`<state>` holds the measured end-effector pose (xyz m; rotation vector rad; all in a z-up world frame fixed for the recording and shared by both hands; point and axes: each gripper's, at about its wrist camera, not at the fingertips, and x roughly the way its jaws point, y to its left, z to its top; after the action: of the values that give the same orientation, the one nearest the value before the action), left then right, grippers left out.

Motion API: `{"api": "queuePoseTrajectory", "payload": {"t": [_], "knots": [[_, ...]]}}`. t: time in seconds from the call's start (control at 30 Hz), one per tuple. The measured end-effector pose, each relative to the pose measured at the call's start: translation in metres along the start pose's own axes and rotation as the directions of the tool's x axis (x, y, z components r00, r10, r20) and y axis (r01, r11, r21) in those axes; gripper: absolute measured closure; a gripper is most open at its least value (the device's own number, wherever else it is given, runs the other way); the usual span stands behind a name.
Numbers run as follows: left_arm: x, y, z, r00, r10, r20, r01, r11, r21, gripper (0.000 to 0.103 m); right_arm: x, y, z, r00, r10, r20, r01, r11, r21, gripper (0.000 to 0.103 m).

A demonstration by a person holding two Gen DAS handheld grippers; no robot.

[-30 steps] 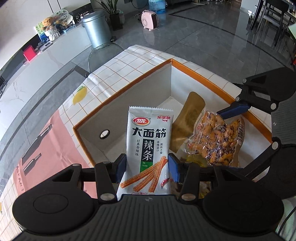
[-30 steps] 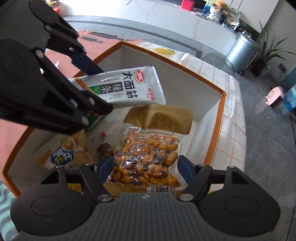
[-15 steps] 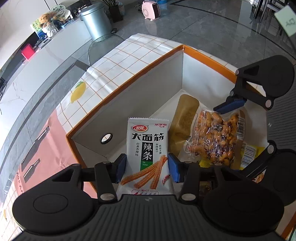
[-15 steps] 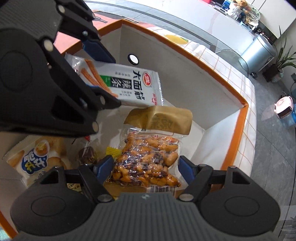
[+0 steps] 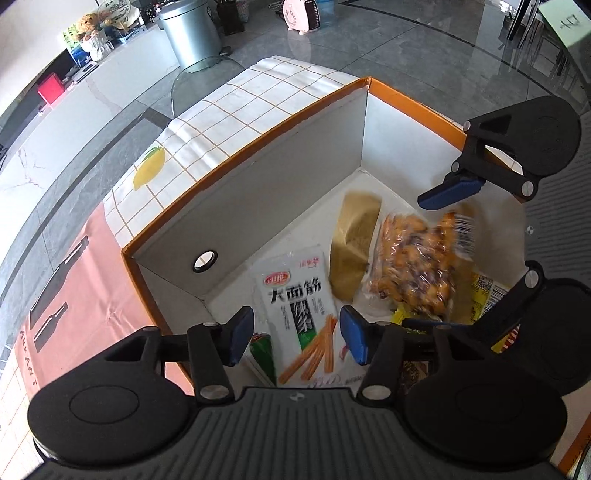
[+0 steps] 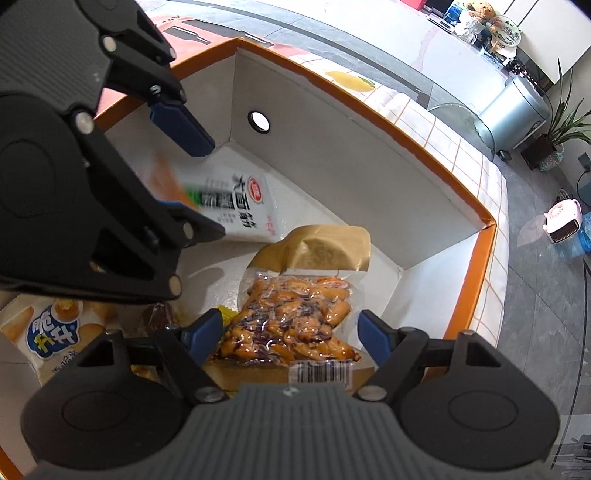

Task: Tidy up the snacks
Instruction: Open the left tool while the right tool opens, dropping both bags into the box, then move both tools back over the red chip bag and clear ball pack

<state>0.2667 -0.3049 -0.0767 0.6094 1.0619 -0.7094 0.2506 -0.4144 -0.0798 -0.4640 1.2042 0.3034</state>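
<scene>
A: Quick pass. Your left gripper [image 5: 297,339] — what's it doing?

B: Jaws spread, and they've just been opening. The white spicy-strip packet [image 5: 299,314] sits between the blue pads [image 5: 240,339] but they don't press it; there's a gap on each side. The packet looks blurred, so it's loose.

A: Where is that packet?

B: Inside the orange-rimmed box [image 5: 258,140], near the grey inner wall with the round hole [image 5: 205,261]. In your right wrist view the same packet [image 6: 236,206] lies flat-ish against that wall's foot, partly hidden by your left gripper's black frame.

A: And your right gripper [image 6: 291,338]?

B: Also spread, widening a little. The clear vacuum pack of glazed nuts [image 6: 291,325] is between its pads, barcode end towards the camera. I see clearance on the right pad; the left pad is very near the pack's edge, can't tell if it touches. I'd call it not pinched.

A: What's around it?

B: A tan-gold pouch [image 6: 321,247] just beyond the nut pack, touching it and overlapping its far end. A blue-and-white chip bag [image 6: 48,332] at the left, under your left gripper. Yellow wrappers [image 5: 484,295] beside the nut pack in the left view.

A: Outside the box?

B: Checked tablecloth with a lemon print [image 5: 147,170], grey bin [image 5: 192,33], pink heater [image 5: 303,14] on the floor.
</scene>
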Motion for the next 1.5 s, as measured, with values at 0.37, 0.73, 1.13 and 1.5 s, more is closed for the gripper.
{"api": "queuePoseTrajectory", "payload": {"t": [0.37, 0.73, 1.13, 1.5], "knots": [[-0.043, 0.01, -0.014, 0.997, -0.018, 0.07, 0.023, 0.998, -0.067, 0.033, -0.019, 0.005, -0.002, 0.999, -0.04, 0.02, 0.039, 0.999, 0.02, 0.016], [-0.116, 0.009, -0.055, 0.987, 0.066, 0.145, -0.054, 0.995, -0.085, 0.033, -0.076, 0.028, -0.018, 0.998, -0.026, 0.058, 0.017, 0.989, 0.147, 0.016], [-0.192, 0.042, -0.144, 0.96, 0.195, 0.202, -0.175, 0.978, -0.112, 0.033, -0.132, 0.104, -0.033, 0.96, 0.062, 0.272, -0.135, 0.957, 0.258, 0.017], [-0.2, 0.097, -0.219, 0.959, 0.24, 0.154, -0.196, 0.947, -0.253, 0.022, -0.128, 0.182, 0.0, 0.942, 0.124, 0.312, -0.158, 0.984, 0.083, 0.016]]}}
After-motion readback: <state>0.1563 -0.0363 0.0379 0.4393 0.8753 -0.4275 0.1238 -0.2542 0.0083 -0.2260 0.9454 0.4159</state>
